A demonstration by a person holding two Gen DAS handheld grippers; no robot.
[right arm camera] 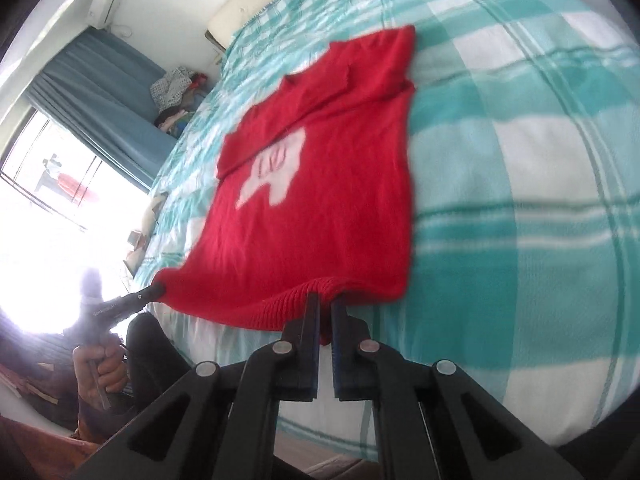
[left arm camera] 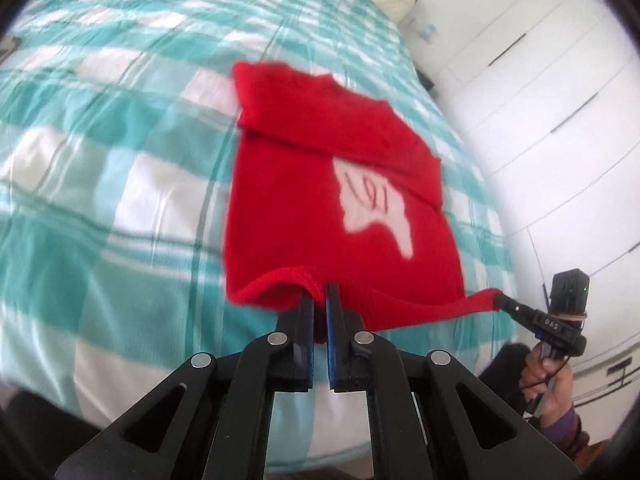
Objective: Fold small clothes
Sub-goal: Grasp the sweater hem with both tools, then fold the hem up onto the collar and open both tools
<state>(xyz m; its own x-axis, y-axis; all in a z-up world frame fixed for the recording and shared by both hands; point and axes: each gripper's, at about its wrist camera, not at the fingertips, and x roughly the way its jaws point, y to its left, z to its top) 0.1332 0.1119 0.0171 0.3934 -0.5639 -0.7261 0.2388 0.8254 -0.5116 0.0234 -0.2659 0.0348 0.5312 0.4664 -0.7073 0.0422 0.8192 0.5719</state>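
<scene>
A small red knitted sweater with a white motif lies on the bed, its sleeves folded across the chest. My left gripper is shut on the ribbed bottom hem near its left corner. My right gripper is shut on the hem near the other corner; it shows in the left wrist view at the right, pulling the hem taut. The left gripper shows in the right wrist view at the left. The sweater stretches away from both grippers.
The bed has a teal and white checked cover. White wardrobe doors stand to the right of the bed. A blue curtain, a bright window and a pile of clothes are on the other side.
</scene>
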